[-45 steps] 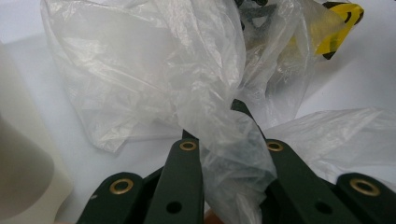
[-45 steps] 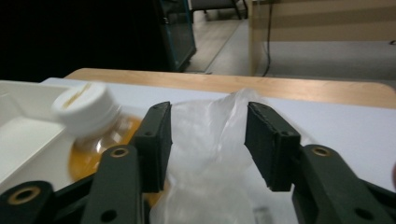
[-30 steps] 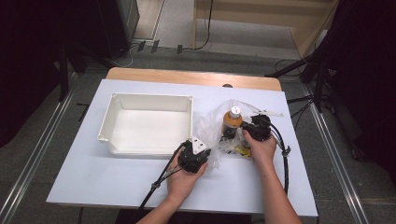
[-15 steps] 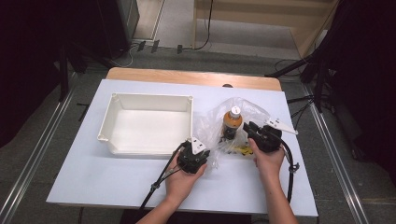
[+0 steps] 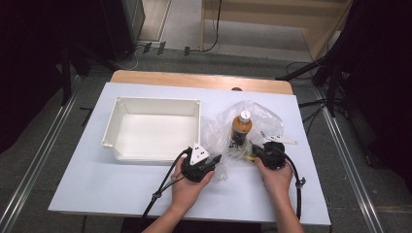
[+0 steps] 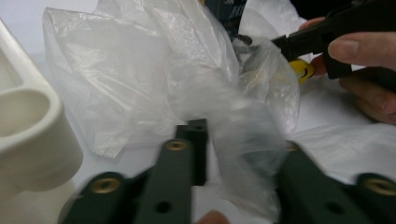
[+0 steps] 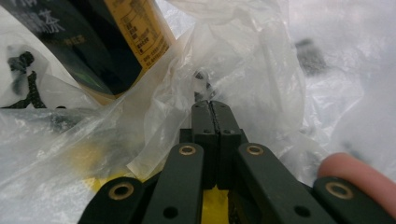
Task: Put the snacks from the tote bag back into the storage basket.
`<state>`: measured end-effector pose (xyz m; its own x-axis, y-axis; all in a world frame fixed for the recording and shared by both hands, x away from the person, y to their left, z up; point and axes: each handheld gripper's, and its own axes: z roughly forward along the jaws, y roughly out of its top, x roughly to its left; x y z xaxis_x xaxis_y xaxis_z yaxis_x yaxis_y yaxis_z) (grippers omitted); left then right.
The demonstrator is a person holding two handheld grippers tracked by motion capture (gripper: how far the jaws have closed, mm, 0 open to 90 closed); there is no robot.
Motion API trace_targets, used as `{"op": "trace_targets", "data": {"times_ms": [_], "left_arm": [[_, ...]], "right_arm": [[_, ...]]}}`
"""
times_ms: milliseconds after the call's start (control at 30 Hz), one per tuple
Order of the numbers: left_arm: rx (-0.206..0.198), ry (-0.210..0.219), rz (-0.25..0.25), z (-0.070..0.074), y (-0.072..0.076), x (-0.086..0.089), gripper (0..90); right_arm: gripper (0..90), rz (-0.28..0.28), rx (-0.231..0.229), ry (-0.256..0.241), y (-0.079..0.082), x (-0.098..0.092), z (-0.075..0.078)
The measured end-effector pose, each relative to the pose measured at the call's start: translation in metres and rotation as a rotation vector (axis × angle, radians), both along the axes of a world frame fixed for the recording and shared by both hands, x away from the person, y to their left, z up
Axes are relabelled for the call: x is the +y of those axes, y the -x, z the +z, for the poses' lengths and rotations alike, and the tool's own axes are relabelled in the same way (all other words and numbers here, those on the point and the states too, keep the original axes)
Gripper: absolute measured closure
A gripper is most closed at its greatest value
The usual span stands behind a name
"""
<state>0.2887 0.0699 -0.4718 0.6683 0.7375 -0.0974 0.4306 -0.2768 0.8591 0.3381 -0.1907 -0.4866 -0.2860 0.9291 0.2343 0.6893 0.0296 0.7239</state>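
On the white bench (image 5: 97,194), the clear plastic bag (image 5: 252,119) surrounds the upright bottle (image 5: 241,127) beside the tray (image 5: 154,103). Right gripper (image 7: 212,109): jaws closed on film. Left gripper (image 6: 233,140): jaws apart around film. Pull edges apart slowly, keeping the bottle upright.

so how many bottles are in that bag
1 bottle shows: it stands upright inside the clear bag, just right of the white tray. The crumpled plastic could hide more low down.
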Motion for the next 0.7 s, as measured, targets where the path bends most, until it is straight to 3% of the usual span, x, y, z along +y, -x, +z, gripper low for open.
{"op": "trace_targets", "data": {"times_ms": [33,100,167,233,300,367,467,533,633,667,700], "left_arm": [[0.008,-0.019,-0.003,-0.001,0.000,-0.002,88.9],[0.028,-0.068,-0.008,-0.002,-0.001,-0.007,89.4],[0.045,-0.124,-0.004,-0.004,-0.003,-0.012,89.9],[0.086,-0.134,0.004,-0.005,-0.007,-0.013,90.0],[0.133,-0.126,0.008,-0.006,-0.012,-0.011,90.0],[0.153,-0.119,0.020,-0.006,-0.015,-0.011,90.0],[0.135,-0.129,0.025,-0.006,-0.013,-0.012,90.0],[0.122,-0.132,0.022,-0.006,-0.011,-0.012,89.9],[0.103,-0.129,0.009,-0.005,-0.009,-0.012,88.0],[0.081,-0.138,0.006,-0.005,-0.007,-0.013,80.1],[0.081,-0.138,0.006,-0.005,-0.007,-0.013,78.1]], "right_arm": [[90.0,-0.007,-0.011,0.026,0.001,0.004,0.000],[90.0,-0.005,-0.013,0.024,0.001,0.004,0.000],[85.7,-0.003,-0.021,-0.006,0.002,0.001,0.001],[77.3,0.015,-0.119,-0.097,0.015,-0.009,0.008],[75.8,0.010,-0.137,-0.109,0.017,-0.010,0.011],[72.7,0.001,-0.218,-0.136,0.027,-0.014,0.027],[71.9,0.009,-0.261,-0.145,0.032,-0.012,0.038],[71.2,0.045,-0.299,-0.127,0.033,-0.006,0.048],[72.0,0.039,-0.257,-0.099,0.026,0.000,0.042],[73.8,0.022,-0.188,-0.079,0.019,0.003,0.031],[73.8,0.017,-0.165,-0.072,0.016,0.004,0.027]]}}
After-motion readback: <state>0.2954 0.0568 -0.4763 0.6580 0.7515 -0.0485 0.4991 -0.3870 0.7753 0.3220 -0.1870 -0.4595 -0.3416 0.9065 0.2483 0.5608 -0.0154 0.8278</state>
